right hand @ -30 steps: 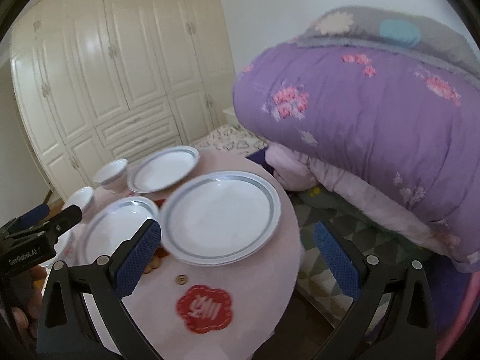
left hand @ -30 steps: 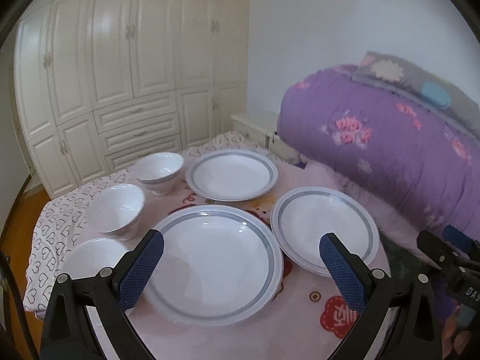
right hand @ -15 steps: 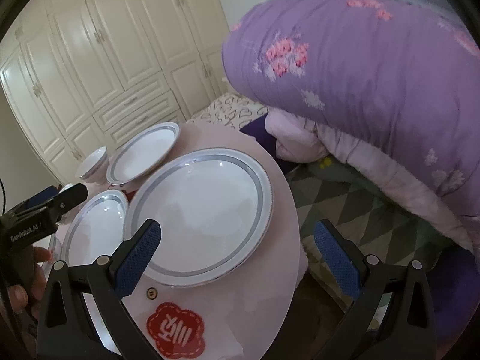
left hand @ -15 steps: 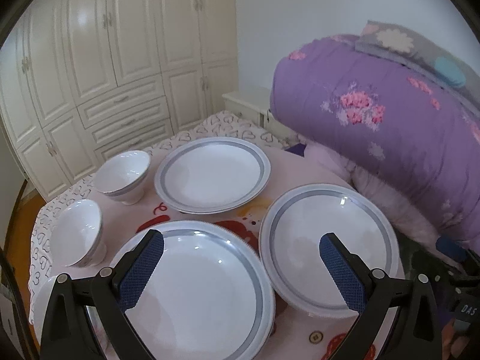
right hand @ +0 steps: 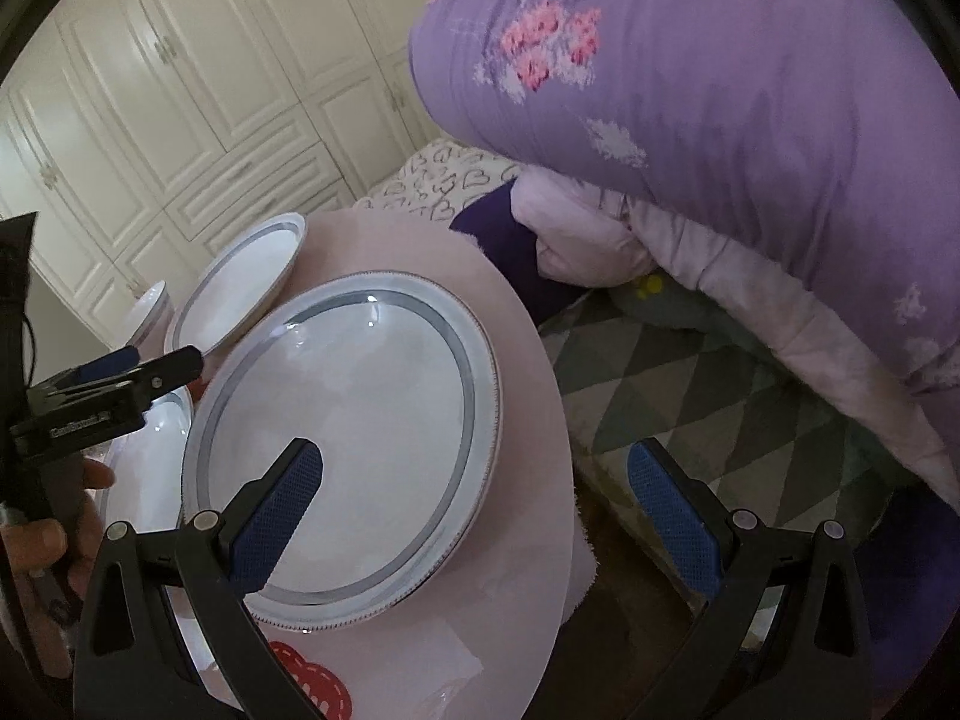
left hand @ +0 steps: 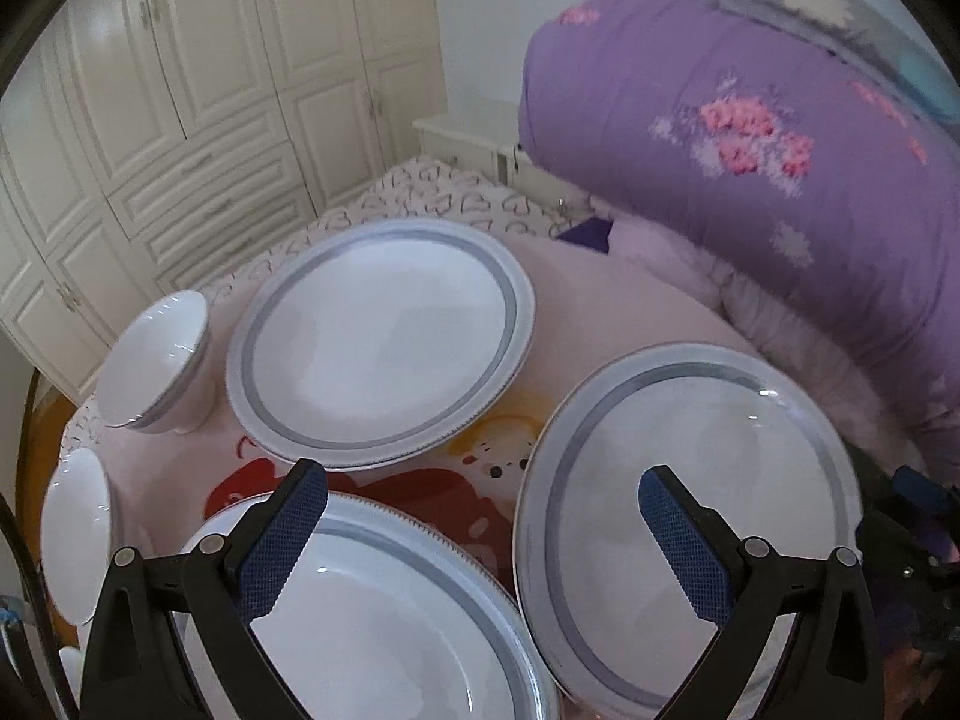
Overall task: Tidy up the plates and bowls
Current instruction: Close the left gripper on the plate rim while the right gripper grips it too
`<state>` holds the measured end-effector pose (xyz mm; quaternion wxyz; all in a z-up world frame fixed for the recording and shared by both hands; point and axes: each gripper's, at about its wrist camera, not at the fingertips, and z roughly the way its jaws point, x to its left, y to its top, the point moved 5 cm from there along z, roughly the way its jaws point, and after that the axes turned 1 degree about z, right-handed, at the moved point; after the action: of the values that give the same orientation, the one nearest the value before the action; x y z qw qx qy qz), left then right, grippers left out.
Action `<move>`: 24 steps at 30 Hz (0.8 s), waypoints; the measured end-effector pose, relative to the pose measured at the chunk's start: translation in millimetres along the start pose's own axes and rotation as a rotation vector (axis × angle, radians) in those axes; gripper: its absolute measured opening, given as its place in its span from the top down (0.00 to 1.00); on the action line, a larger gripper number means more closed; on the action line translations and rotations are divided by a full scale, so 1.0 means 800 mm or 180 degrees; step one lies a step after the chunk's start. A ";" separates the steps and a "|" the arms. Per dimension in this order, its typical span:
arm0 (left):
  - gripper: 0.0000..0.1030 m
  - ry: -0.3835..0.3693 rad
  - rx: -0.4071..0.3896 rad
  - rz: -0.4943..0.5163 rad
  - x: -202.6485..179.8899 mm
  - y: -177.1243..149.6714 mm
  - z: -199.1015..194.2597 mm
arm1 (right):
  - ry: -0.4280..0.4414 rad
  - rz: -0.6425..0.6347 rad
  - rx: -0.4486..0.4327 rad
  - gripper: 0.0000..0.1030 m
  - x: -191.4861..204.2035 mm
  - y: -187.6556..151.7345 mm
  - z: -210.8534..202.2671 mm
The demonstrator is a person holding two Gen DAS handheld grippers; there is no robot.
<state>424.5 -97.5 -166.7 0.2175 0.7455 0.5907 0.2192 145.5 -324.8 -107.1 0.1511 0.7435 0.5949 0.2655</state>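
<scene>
Right gripper (right hand: pixel 474 516) spread wide, empty, left finger over grey-banded white plate (right hand: pixel 342 438) on pink round table (right hand: pixel 534 360). Left gripper (left hand: pixel 483 531) spread, empty, above gap between two plates.

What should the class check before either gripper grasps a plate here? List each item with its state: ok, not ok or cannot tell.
1. Left gripper open, holding nothing: ok.
2. Right gripper open, holding nothing: ok.
3. Right plate bare on top: ok.
4. Right gripper's fingers straddle that plate's rim: not ok, one over the plate, the other off the table.
5. Bowls upright: ok.
6. Plate dry enough to grip: cannot tell.
</scene>
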 end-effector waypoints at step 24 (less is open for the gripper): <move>0.65 -0.0650 0.0529 0.0255 -0.008 -0.004 0.078 | 0.0071 0.0214 0.0365 0.70 0.012 -0.007 0.037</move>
<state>457.0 -106.8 -219.4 0.2050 0.8024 0.5514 0.1010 159.0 -311.5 -132.0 0.0926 0.7675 0.5855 0.2442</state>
